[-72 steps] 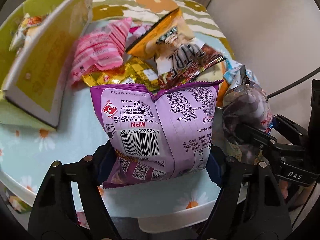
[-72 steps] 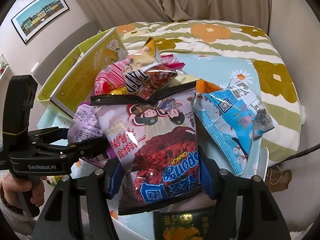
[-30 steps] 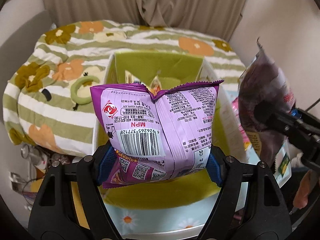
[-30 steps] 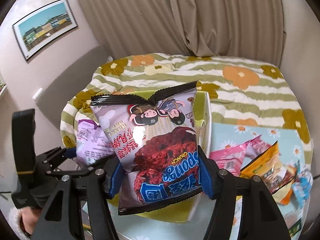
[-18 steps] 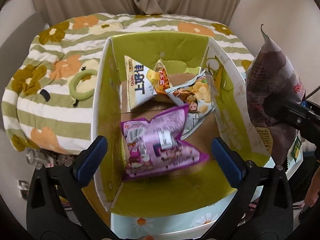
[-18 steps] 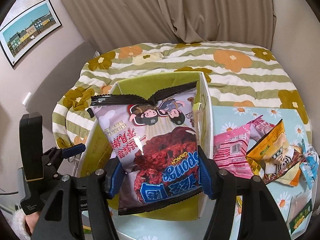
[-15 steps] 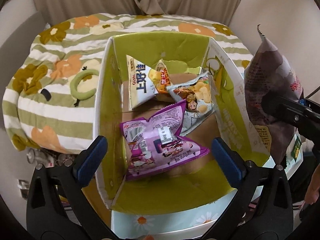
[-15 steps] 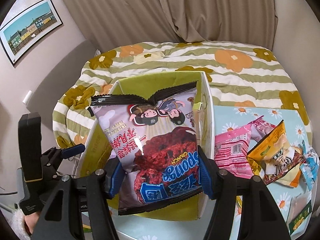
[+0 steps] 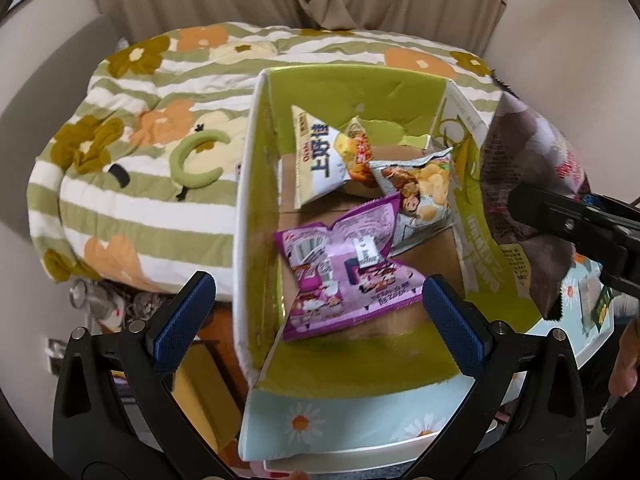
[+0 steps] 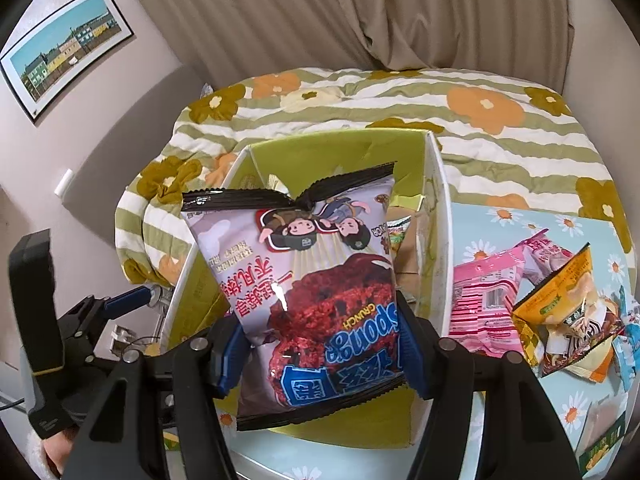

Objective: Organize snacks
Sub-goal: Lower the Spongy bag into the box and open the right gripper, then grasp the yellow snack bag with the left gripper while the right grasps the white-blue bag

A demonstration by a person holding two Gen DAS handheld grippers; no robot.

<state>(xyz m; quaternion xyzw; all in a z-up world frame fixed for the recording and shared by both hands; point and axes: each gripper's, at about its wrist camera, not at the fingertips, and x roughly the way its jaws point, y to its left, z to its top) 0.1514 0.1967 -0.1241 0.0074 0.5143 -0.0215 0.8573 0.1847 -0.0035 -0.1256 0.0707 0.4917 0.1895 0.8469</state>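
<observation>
While a flowered quilt (image 9: pixel 152 152) covers the bed behind, a green box (image 9: pixel 256 208) stands open on the daisy-print counter (image 9: pixel 352 420), and 3 snack bags lie on its cardboard floor: a purple bag (image 9: pixel 344 276) nearest, a white bag (image 9: pixel 320 160) and a silver bag (image 9: pixel 420 192) behind it. Above the box hangs the left gripper (image 9: pixel 316 320), its jaws spread wide with nothing between them; they have just been opening. Over the box's near edge, the right gripper (image 10: pixel 320 344) has its jaws pinching a Sponge bag (image 10: pixel 312 280) by its sides. Right of the box, a pink bag (image 10: pixel 488 296) and an orange bag (image 10: pixel 560 304) lie on the counter.
</observation>
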